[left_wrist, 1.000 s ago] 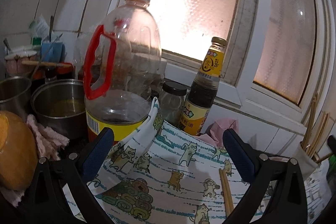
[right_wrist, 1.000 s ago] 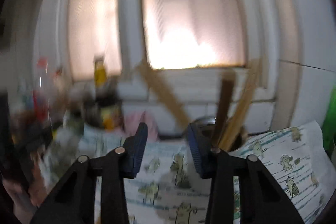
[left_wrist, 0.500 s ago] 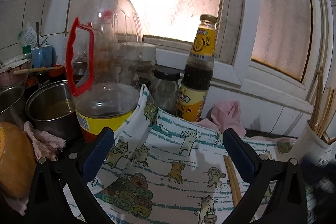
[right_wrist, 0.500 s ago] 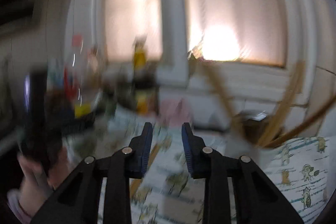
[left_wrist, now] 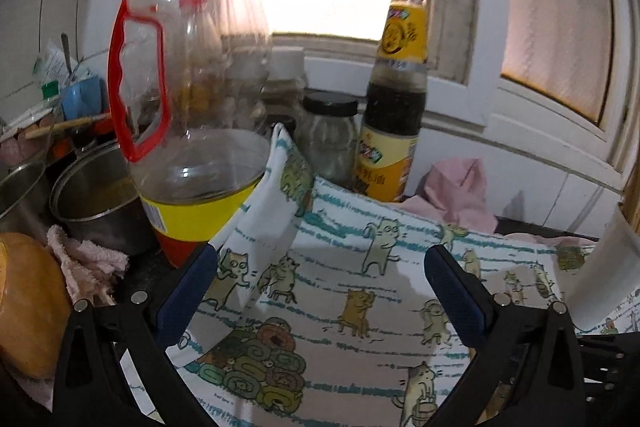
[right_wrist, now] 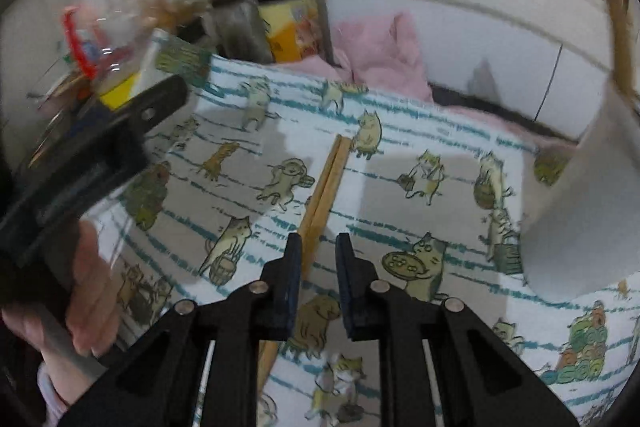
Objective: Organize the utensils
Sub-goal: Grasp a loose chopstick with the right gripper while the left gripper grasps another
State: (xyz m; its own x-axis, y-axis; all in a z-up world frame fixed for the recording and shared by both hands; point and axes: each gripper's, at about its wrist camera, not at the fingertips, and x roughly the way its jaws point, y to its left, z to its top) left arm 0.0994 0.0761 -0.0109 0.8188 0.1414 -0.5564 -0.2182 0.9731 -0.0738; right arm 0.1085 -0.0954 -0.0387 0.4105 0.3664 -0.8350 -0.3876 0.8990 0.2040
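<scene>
Right wrist: gripper (right_wrist: pixel 317 247) (fingers apart) over chopsticks (right_wrist: pixel 323 187).

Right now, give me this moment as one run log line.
left gripper: open, empty, over cloth | right gripper: part open above chopsticks, not gripping | chopsticks: flat on cloth | holder: right side

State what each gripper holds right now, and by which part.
Nothing is held. The left gripper is wide open over the cat-print cloth. The right gripper, jaws narrowly apart, hovers above the pair of wooden chopsticks without gripping them.
</scene>
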